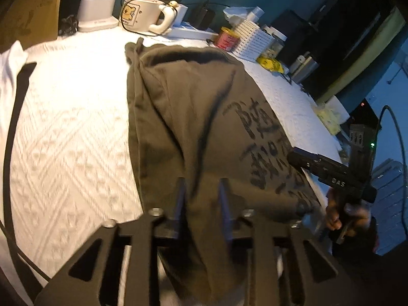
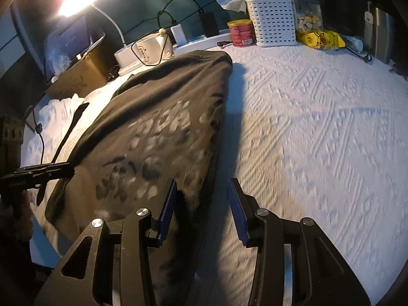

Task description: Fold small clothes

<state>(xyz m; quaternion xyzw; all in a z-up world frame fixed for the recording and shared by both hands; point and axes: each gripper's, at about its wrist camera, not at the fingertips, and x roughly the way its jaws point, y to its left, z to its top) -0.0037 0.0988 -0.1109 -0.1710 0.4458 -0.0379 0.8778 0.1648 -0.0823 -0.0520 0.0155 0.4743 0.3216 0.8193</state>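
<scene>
Olive shirt (image 1: 193, 117) between left tongs (image 1: 201, 191), right tongs (image 2: 204, 191) apart

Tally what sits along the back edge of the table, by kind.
Mug: 1
Red can: 1
White slotted basket: 1
Clear jar: 1
Yellow snack bag: 1
Total: 5

A dark olive-brown garment (image 1: 183, 117) with black scrawled lettering (image 1: 270, 148) printed on it lies lengthwise on the white textured bedspread (image 1: 71, 132). It is creased and bunched along its long edges, with its far end near the clutter at the back and its near end draped toward the camera.
</scene>
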